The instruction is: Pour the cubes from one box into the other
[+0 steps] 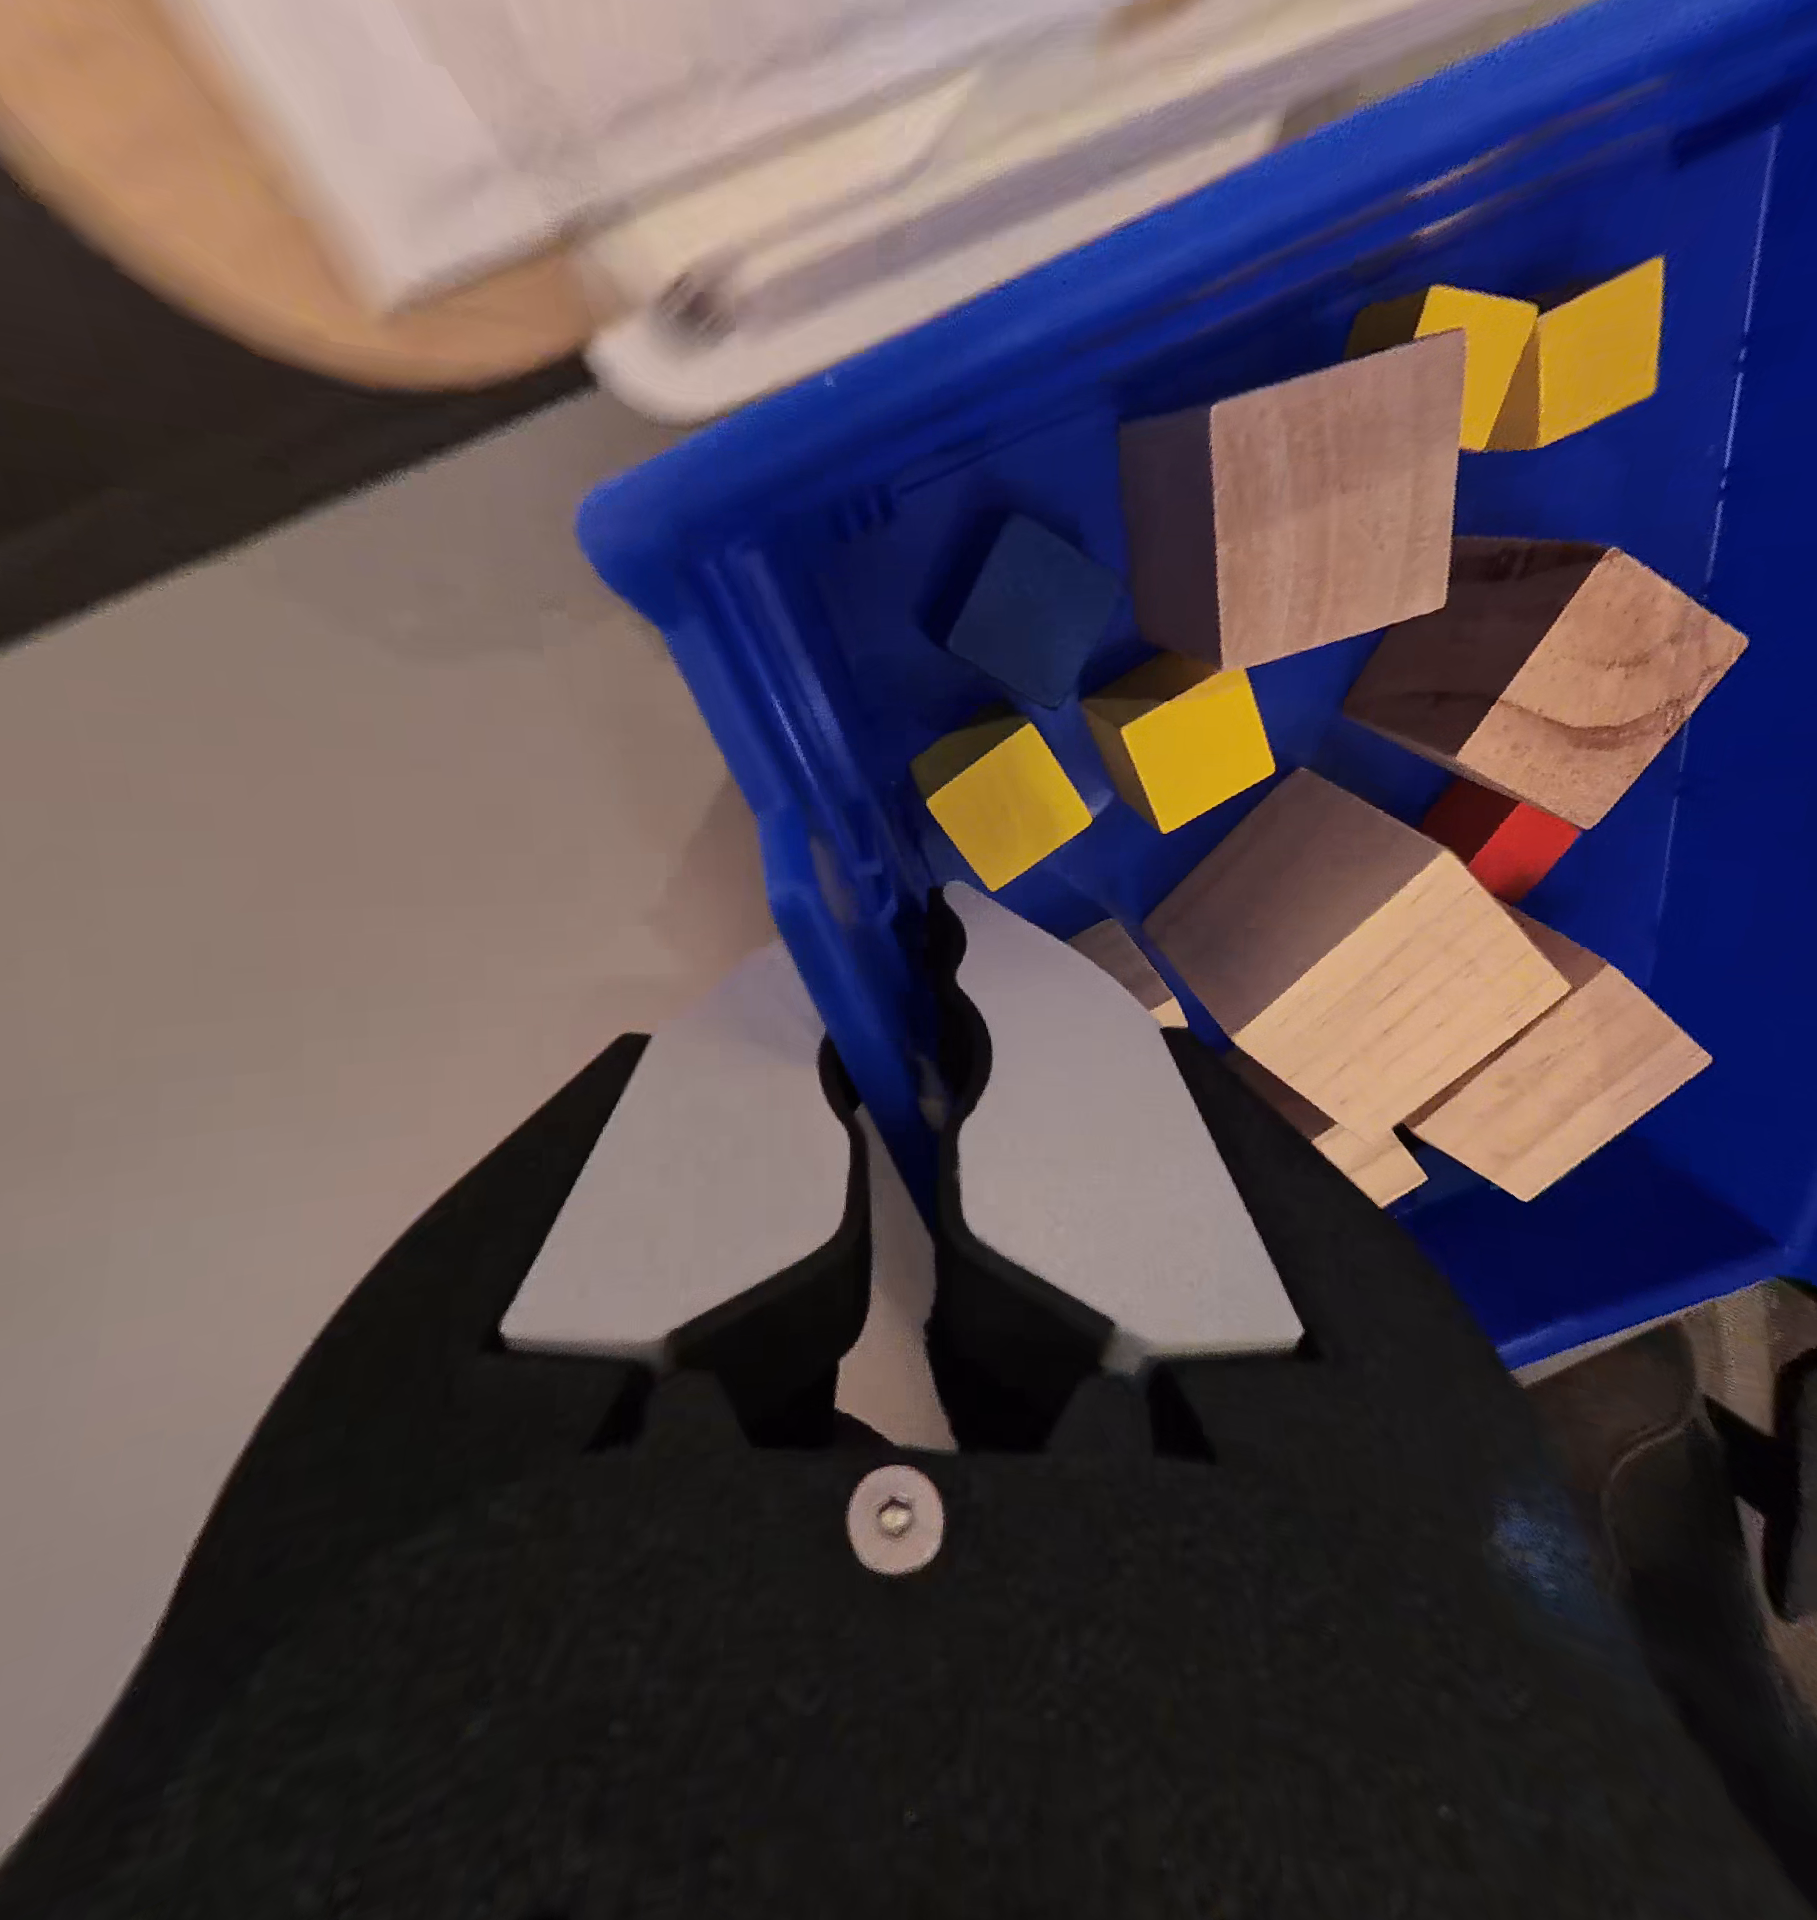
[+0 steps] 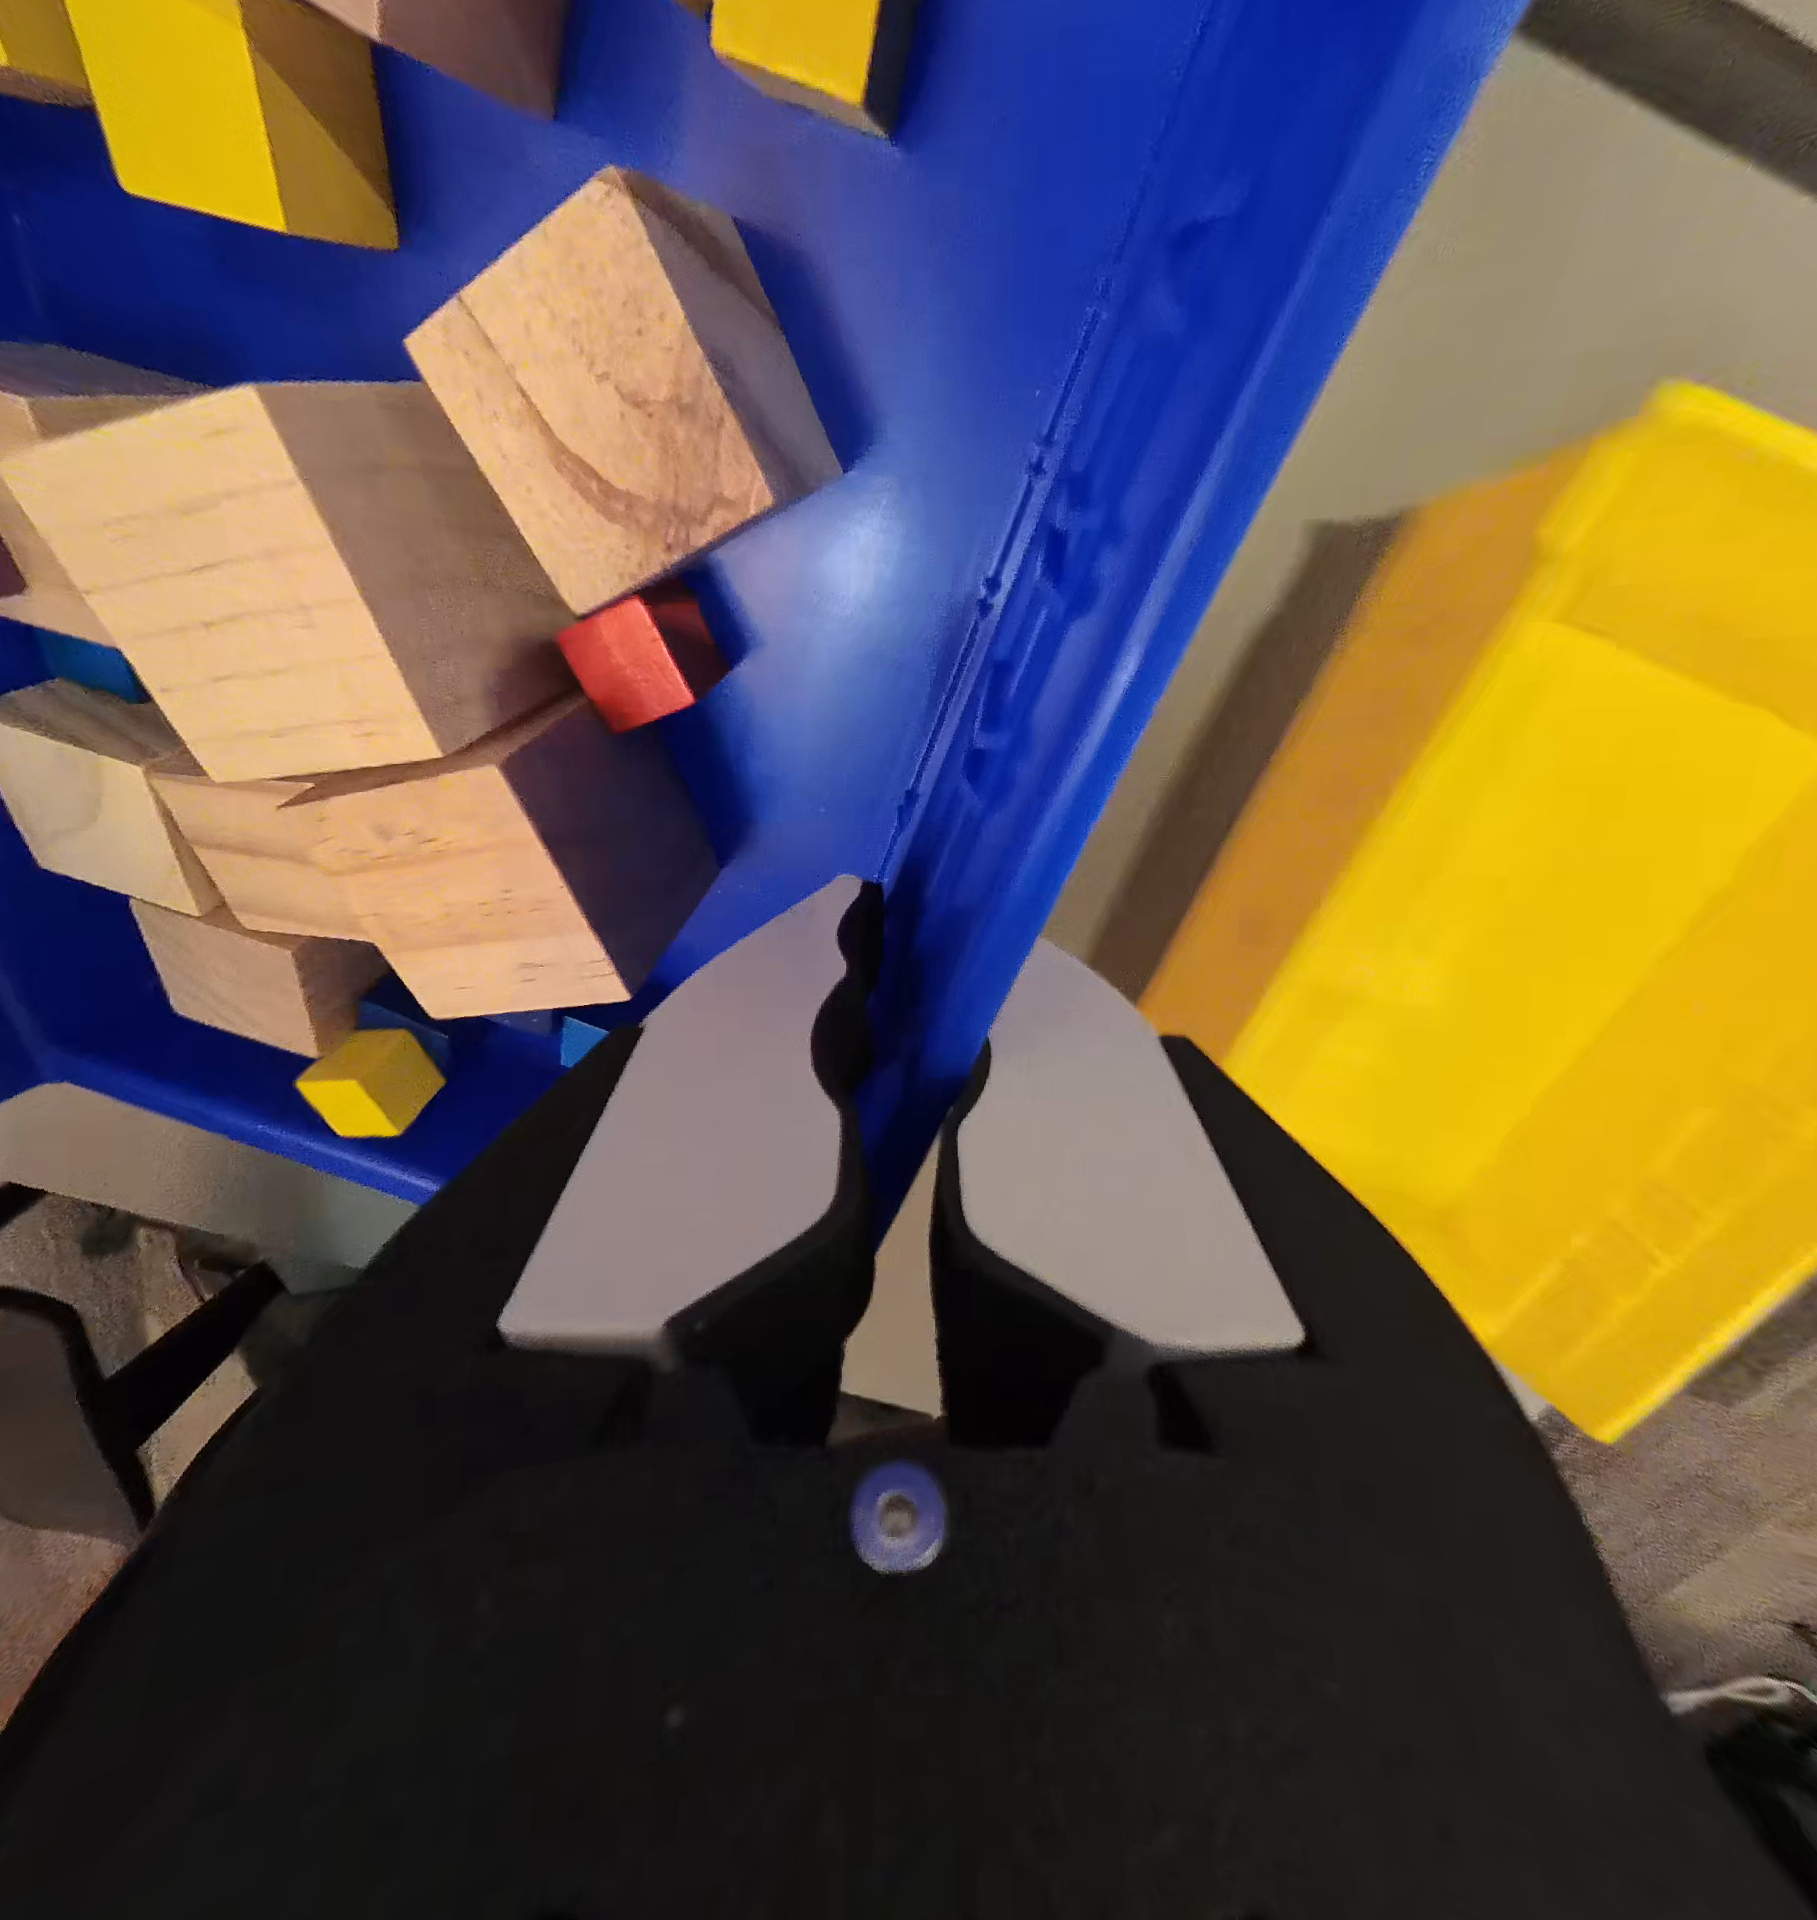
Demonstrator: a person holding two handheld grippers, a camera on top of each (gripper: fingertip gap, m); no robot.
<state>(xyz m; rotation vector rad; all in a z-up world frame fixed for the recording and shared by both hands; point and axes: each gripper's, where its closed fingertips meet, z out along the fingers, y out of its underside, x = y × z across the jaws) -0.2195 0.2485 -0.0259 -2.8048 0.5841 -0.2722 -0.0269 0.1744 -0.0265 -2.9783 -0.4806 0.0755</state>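
Left tongs [image 1: 899, 997] pinch the blue box [image 1: 1766, 935] by one side wall; right tongs [image 2: 909, 997] pinch the opposite wall, box tilted w/ cubes inside. Left view shows big wooden cubes [image 1: 1335, 509], yellow cubes [image 1: 1179, 743], a dark blue cube [image 1: 1034, 613], a red cube [image 1: 1506, 842], plus grey tabletop [image 1: 260, 831]. Only the right view shows the yellow box [image 2: 1569, 914], apart from the blue one.

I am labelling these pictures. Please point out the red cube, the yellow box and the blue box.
red cube [image 2: 629, 665]: right wrist view, lit front face.
yellow box [image 2: 1569, 935]: right wrist view, inner wall.
blue box [image 1: 1714, 987]: left wrist view, bare inner surface.
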